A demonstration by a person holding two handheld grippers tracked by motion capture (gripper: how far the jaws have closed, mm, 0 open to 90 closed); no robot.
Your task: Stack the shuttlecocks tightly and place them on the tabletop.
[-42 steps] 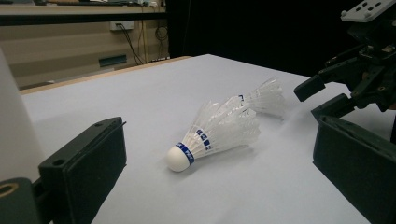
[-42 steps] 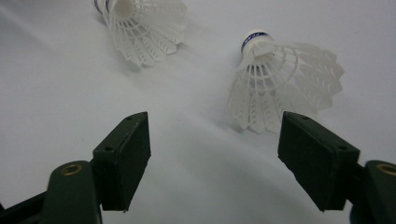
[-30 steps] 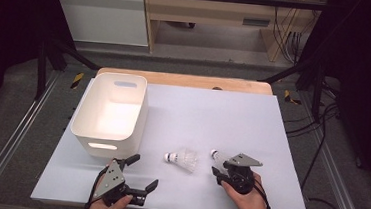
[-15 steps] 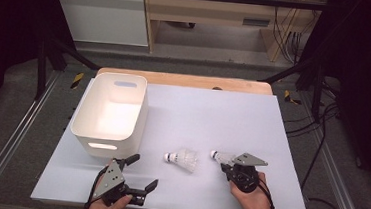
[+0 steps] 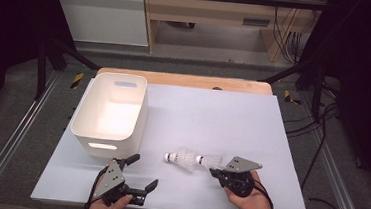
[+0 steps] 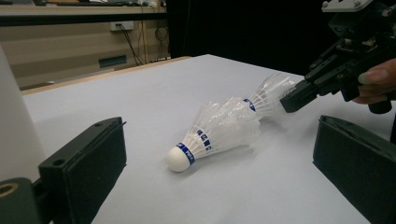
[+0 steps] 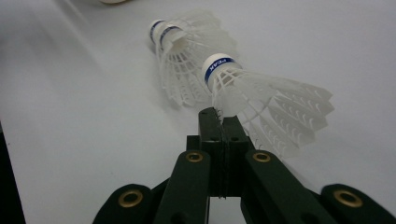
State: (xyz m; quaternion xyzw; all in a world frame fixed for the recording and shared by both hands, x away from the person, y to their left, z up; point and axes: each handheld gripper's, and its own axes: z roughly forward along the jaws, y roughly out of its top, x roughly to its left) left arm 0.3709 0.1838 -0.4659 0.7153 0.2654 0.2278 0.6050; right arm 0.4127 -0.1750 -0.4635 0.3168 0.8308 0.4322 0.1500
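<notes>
Centrally, near the counter's (image 5: 233,113) front edge, two shuttlecocks are seen: one (image 5: 210,160) is pinched at its feather skirt by the clenched right tool (image 7: 219,116), whose jaws have just closed; the other (image 5: 181,159) lies touching it. Nearby, the left tool (image 5: 143,174) is held released, bare counter around it.

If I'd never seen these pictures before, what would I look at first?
Probably the two white shuttlecocks with blue bands lying near the front of the pale table. The right gripper has its jaws shut on the feather skirt of the nearer shuttlecock, whose cork pokes into the skirt of the other shuttlecock. You'd also notice the big white bin at the table's left, and the left gripper waiting open in front of it.
</notes>
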